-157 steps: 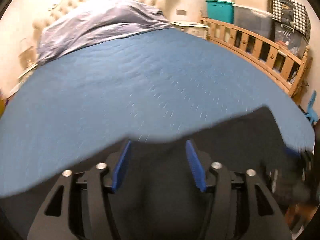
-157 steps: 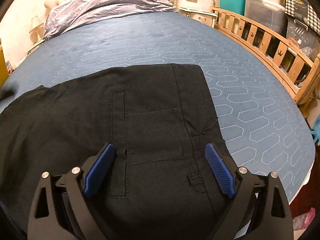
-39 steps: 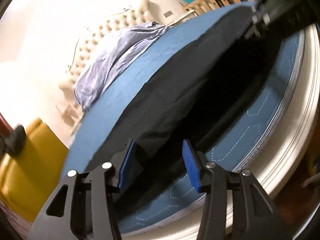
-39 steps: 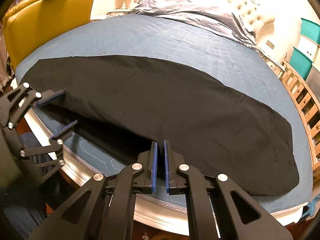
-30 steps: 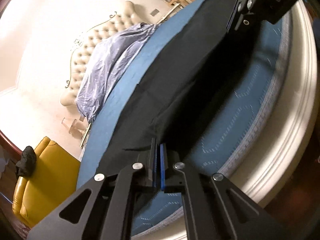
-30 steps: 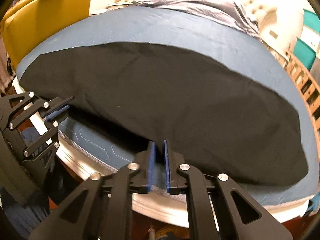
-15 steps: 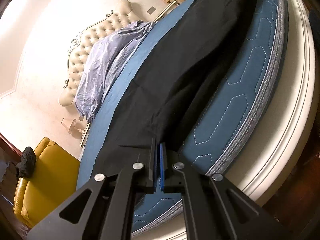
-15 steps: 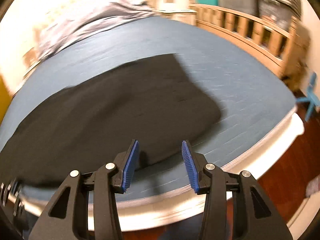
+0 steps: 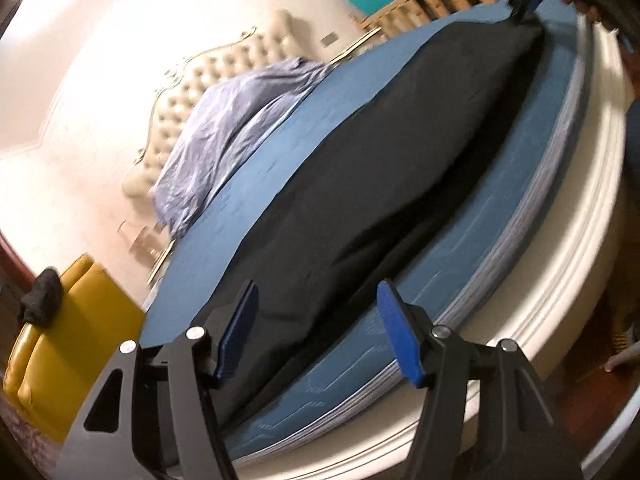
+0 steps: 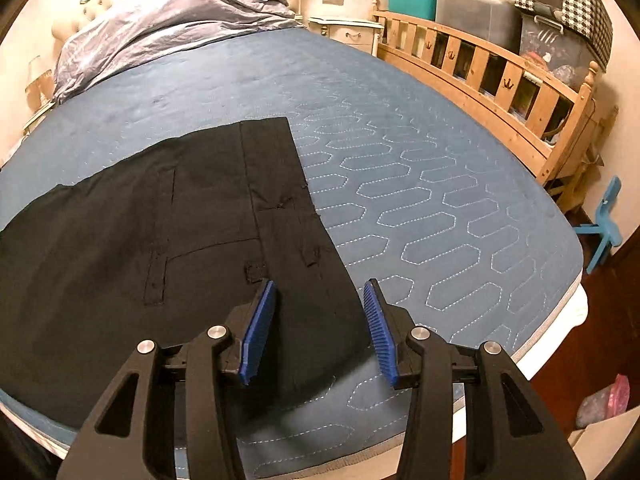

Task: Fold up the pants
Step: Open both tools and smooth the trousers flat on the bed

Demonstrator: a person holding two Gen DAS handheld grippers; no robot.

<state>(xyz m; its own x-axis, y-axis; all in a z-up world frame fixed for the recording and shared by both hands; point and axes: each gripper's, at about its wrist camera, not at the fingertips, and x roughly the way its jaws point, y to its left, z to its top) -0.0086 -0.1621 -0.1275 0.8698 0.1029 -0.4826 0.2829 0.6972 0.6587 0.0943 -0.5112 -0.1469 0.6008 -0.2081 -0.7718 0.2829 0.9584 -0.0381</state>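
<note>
black pants [image 10: 168, 240] flat on bed [image 10: 420, 184], leg ends cut off; left gripper [image 9: 318, 332] and right gripper [image 10: 318, 328] fingers wide apart, empty

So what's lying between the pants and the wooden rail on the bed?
Only bare blue mattress lies between the pants and the wooden rail; the right wrist view shows it.

left gripper [image 9: 318, 334] and right gripper [image 10: 318, 330] both spread wide, empty.

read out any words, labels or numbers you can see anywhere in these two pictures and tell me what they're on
No readable text in either view.
Dark storage bin: pale scrawled marks, too blurred to read.
Wooden rail: small dark crown shapes, symbols rather than letters.
Black pants: no tag or label showing.
</note>
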